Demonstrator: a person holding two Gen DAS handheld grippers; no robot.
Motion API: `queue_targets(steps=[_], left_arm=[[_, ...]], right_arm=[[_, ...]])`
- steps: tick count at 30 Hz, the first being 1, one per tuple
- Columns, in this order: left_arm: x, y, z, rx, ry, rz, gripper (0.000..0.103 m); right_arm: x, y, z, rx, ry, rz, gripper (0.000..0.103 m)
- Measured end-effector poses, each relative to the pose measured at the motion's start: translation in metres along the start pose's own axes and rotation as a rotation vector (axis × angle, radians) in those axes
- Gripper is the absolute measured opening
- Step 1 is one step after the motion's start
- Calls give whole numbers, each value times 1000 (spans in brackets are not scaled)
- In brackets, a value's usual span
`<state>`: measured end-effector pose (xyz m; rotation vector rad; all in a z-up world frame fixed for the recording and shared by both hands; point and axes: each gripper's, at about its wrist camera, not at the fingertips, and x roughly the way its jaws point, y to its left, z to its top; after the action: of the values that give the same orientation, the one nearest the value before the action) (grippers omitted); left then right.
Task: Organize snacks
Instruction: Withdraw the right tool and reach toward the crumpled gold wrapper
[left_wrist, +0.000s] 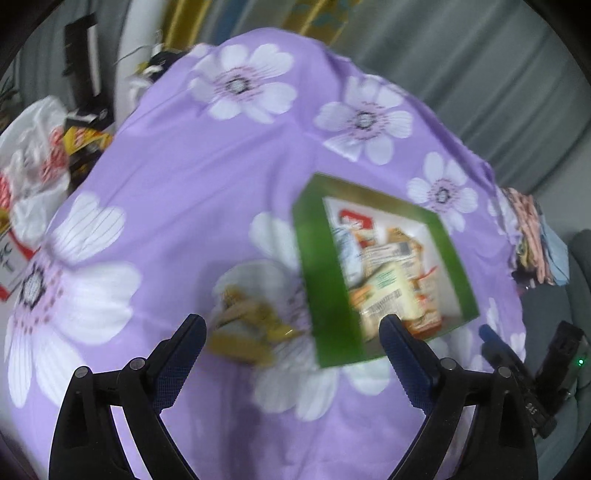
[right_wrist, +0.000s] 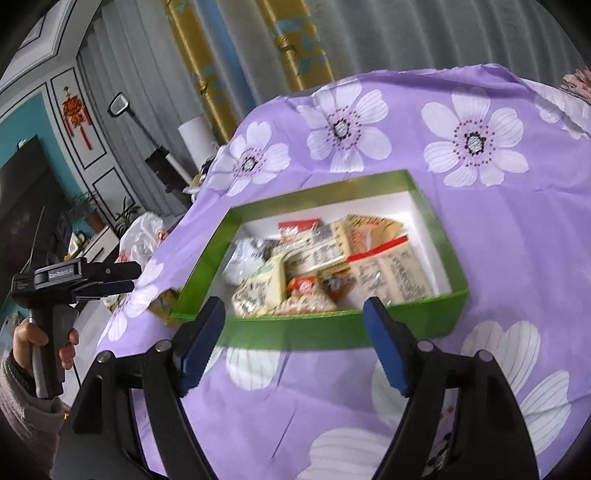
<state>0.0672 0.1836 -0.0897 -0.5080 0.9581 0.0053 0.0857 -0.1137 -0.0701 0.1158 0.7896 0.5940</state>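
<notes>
While blurred, both grippers (left_wrist: 291, 326) (right_wrist: 295, 306) seemingly gape empty.

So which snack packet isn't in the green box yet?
The yellow-brown packet lying on the purple flowered cloth, just outside the green box's wall. All the other packets are piled inside the box. It sits ahead of the open left claw.

I'm looking into a home living room: grey curtains (right_wrist: 424, 40), a dark television (right_wrist: 26, 206), potted plants (right_wrist: 88, 210), a red knot ornament (right_wrist: 75, 114) hanging.
</notes>
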Motion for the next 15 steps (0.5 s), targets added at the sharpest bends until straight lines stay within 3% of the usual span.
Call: queue_targets(steps=[7, 15], left_arm=[[0, 30, -19, -84, 19, 7, 95], [6, 25, -27, -25, 22, 62, 95]], right_arm=[[10, 22, -16, -35, 73, 49, 78], [38, 74, -33, -147, 171, 165, 78]])
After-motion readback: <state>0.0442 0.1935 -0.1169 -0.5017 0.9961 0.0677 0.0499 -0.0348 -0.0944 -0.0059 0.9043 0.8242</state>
